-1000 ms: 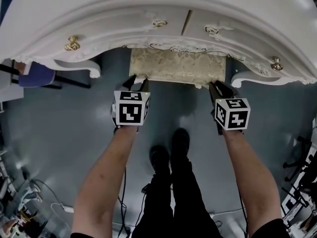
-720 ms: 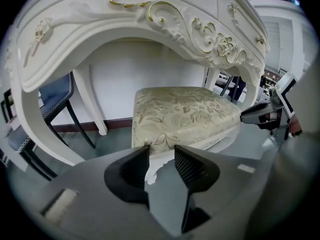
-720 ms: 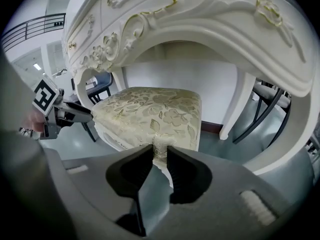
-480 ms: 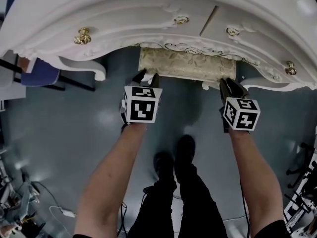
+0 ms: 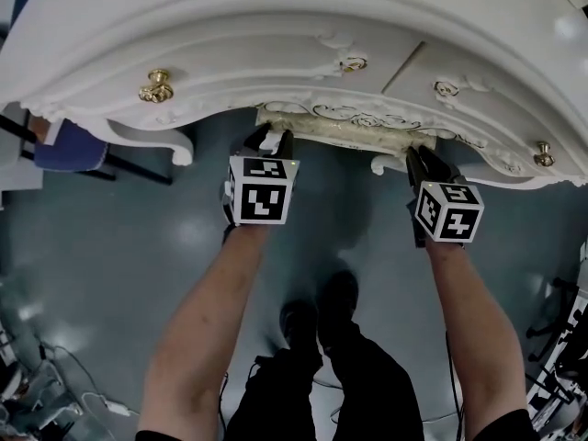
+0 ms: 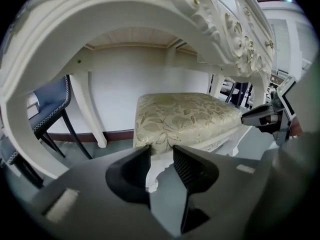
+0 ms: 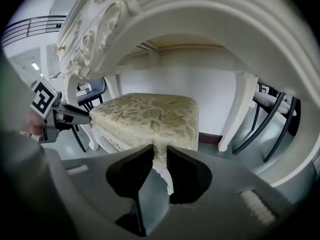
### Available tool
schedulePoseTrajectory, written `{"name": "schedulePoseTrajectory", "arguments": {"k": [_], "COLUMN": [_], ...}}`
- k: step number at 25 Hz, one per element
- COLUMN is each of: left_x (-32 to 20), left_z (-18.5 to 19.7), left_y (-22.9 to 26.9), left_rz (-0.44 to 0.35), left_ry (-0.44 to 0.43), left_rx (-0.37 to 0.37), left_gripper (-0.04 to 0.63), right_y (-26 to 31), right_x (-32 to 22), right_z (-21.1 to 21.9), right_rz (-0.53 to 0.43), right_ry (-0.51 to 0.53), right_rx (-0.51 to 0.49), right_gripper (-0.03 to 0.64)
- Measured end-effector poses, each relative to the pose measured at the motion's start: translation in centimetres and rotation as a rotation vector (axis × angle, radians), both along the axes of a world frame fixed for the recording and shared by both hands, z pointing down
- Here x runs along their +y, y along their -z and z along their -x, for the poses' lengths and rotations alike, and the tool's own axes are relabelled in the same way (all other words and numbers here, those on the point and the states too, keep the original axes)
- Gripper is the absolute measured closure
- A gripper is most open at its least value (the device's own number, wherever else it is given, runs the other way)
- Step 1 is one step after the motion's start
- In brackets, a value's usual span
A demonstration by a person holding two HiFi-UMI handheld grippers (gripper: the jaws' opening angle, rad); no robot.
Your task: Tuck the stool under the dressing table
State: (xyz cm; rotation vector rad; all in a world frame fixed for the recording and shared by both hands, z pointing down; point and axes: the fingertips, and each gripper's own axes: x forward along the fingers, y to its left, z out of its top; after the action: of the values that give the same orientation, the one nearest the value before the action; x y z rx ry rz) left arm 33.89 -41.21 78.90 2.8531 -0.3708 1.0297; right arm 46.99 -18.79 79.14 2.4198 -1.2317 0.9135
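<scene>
A white stool with a gold floral cushion [image 5: 349, 129] stands almost wholly beneath the white carved dressing table [image 5: 276, 26]; in the head view only a thin strip of its front edge shows. My left gripper [image 5: 269, 141] is shut on the stool's front left corner [image 6: 157, 151], where seat meets leg. My right gripper [image 5: 424, 159] is clamped on the front right corner [image 7: 159, 149]. In the left gripper view the cushion [image 6: 185, 114] sits in the knee space under the drawer arch. The right gripper view shows the same seat [image 7: 150, 111].
A blue chair [image 5: 69, 145] stands left of the table, beside its white leg [image 6: 95, 109]. Black chair legs [image 7: 270, 119] stand right of the table's other leg [image 7: 237, 114]. The person's shoes [image 5: 322, 315] are on the grey floor behind the grippers. Cables [image 5: 55, 384] lie lower left.
The stool has slid farther under the table, so less of its cushion shows in the head view. Both grippers went forward with it, keeping hold of its front corners.
</scene>
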Motion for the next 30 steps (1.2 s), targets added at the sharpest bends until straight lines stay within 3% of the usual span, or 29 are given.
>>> {"name": "schedulePoseTrajectory", "arguments": {"k": [7, 11, 19, 23, 30], "left_x": [-0.2, -0.2, 5.2, 6.5, 7.7], "left_z": [-1.2, 0.2, 7.4, 11.2, 17.3], "left_y": [0.1, 1.4, 9.9, 15.9, 27.0], "left_rz": [0.013, 0.068, 0.111, 0.129, 0.165], "left_ry": [-0.007, 0.041, 0.012, 0.034, 0.063], "left_rx": [0.018, 0.023, 0.024, 0.04, 0.098], "left_gripper": [0.454, 0.54, 0.563, 0.572, 0.58], "right_y": [0.0, 0.8, 7.6, 12.9, 23.2], "right_x": [-0.5, 0.0, 3.2, 4.0, 4.2], "right_z": [-2.3, -1.5, 7.8, 12.3, 19.5], "right_rz": [0.009, 0.028, 0.032, 0.016, -0.014], "right_ry": [-0.017, -0.032, 0.047, 0.072, 0.205], "right_rx": [0.038, 0.034, -0.047, -0.078, -0.081], "right_gripper": [0.528, 0.54, 0.612, 0.612, 0.614]}}
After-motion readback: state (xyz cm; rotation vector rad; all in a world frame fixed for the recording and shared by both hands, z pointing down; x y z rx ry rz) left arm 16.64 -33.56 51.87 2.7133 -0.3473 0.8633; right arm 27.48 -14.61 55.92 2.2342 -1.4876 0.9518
